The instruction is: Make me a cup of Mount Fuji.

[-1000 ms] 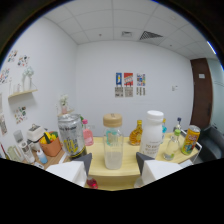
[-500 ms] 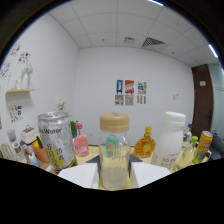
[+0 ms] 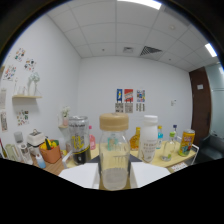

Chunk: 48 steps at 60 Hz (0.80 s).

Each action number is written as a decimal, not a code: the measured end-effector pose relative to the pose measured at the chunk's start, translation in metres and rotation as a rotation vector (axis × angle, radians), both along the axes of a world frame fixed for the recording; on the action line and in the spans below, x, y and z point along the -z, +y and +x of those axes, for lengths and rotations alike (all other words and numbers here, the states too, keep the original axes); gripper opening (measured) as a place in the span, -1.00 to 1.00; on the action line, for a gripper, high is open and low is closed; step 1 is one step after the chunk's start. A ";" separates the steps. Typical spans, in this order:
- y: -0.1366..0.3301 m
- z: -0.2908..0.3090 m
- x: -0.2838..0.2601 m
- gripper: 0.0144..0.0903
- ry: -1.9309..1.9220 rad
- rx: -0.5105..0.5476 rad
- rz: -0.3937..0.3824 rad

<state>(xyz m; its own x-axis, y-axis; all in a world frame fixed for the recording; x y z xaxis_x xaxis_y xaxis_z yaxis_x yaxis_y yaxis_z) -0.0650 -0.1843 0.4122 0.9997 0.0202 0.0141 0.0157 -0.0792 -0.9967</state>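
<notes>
Between the fingers, on the yellow surface (image 3: 165, 161), stands the clear glass bottle (image 3: 114, 160) with its cork lid (image 3: 114, 122). I judge it rigid, smooth, fragile and light; its straight mid-body offers the best hold. The gripper (image 3: 113, 176) sits level at bottle height, white fingers (image 3: 80, 176) flanking it; whether they press is unclear.

Glass jar (image 3: 114, 165): clear, with a tan cork-coloured lid.
Claw (image 3: 114, 176) fingers (image 3: 80, 176): white; the jar stands between them.
Can (image 3: 78, 136): silver with dark lettering.
White bottle (image 3: 149, 142): white body, white cap.
Yellow can (image 3: 186, 142): yellow with red markings.
Pen cup (image 3: 50, 153): orange.
Surface (image 3: 165, 159): pale yellow.
Posters (image 3: 130, 99): blue, red and white.
Door (image 3: 200, 112): dark brown.
</notes>
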 end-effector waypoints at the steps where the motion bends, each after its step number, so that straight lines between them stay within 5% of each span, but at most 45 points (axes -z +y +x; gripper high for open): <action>1: -0.005 0.000 0.006 -0.30 -0.001 0.000 -0.002; 28: -0.058 -0.032 0.244 -0.30 0.201 -0.029 -0.234; 48: -0.038 -0.031 0.276 -0.31 0.993 -0.022 -0.305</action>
